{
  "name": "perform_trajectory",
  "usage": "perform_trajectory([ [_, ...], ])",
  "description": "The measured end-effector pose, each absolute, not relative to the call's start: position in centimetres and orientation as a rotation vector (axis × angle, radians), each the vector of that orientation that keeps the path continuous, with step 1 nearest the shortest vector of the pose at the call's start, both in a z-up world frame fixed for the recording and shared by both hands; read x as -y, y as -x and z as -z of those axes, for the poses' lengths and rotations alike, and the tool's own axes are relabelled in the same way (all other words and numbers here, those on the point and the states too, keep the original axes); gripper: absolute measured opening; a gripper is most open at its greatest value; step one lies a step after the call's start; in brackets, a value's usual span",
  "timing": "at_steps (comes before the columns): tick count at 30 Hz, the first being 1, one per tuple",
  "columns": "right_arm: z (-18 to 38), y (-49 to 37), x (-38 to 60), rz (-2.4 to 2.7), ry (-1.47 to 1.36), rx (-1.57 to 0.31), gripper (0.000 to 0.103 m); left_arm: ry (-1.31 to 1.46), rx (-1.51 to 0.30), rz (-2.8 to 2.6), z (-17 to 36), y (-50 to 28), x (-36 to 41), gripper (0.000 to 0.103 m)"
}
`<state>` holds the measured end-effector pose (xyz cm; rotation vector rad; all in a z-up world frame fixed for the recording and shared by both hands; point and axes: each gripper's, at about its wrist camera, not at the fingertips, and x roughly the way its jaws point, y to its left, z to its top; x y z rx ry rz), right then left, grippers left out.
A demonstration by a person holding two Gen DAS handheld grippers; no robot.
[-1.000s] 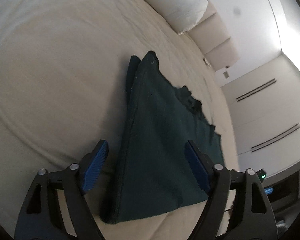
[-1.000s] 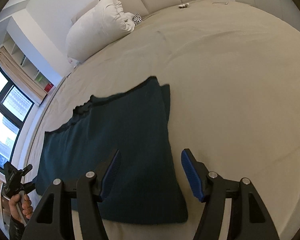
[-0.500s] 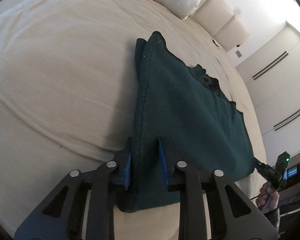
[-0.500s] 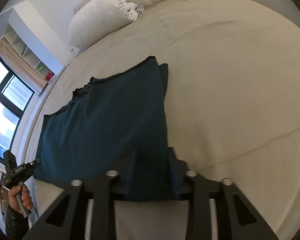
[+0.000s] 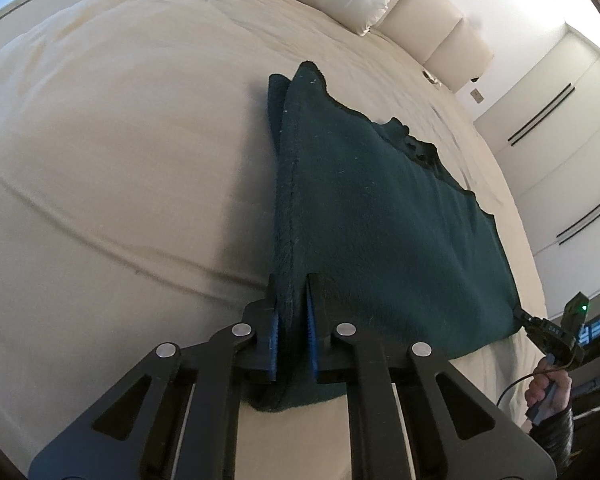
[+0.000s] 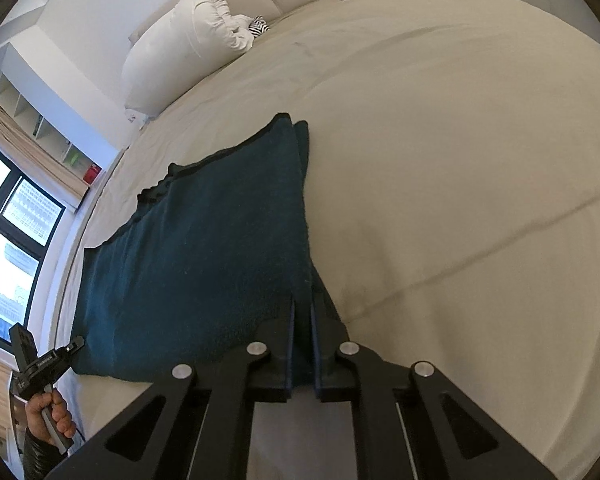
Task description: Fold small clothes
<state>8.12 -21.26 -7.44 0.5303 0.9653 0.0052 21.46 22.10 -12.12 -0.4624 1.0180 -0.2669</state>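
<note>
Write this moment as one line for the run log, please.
stage: corner grasp | left gripper: shut on dark green garment | right gripper: shut on dark green garment | garment: flat on bed

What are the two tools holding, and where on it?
Both hold the green cloth on the bed. The left tool pinches its near left corner; the right tool pinches its near right corner.

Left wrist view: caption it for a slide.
Left gripper pinching the near corner of a dark green garment spread on a beige bed.
</note>
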Motion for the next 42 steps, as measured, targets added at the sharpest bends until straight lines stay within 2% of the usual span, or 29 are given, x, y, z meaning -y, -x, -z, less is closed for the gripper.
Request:
perform_trajectory([
  [8,8.0,-8.3,22.0,0.002,-0.598,-0.952,0.007,0.518,-1.004,0.255,13.0,-20.7,-22.2,0.009],
  [14,8.6,-10.0,21.4,0.004,-0.541,-0.971,0.007,0.609,-1.005,0.265,14.4,-20.7,-23.5,0.009],
  [30,9.4,-9.6,21.8,0.004,-0.549,-0.972,0.009,0.544,-0.991,0.219,13.8,-18.9,-22.8,0.010],
  [33,8.2,-9.0,22.1,0.050,-0.557,-0.964,0.024,0.532,-0.969,0.235,12.6,-18.9,-22.8,0.010],
  [34,7.7,-8.7,22.1,0.071,-0.550,-0.948,0.037,0.531,-0.968,0.228,12.2,-18.8,-22.9,0.010],
  [39,3.7,-7.5,21.6,0.064,-0.548,-0.827,0.038,0.471,-0.923,0.083,8.7,-17.3,-24.3,0.010],
  [42,2.7,-8.7,18.7,-0.094,-0.549,-0.821,0.038,0.400,-0.852,0.075,6.0,-17.3,-23.4,0.010],
])
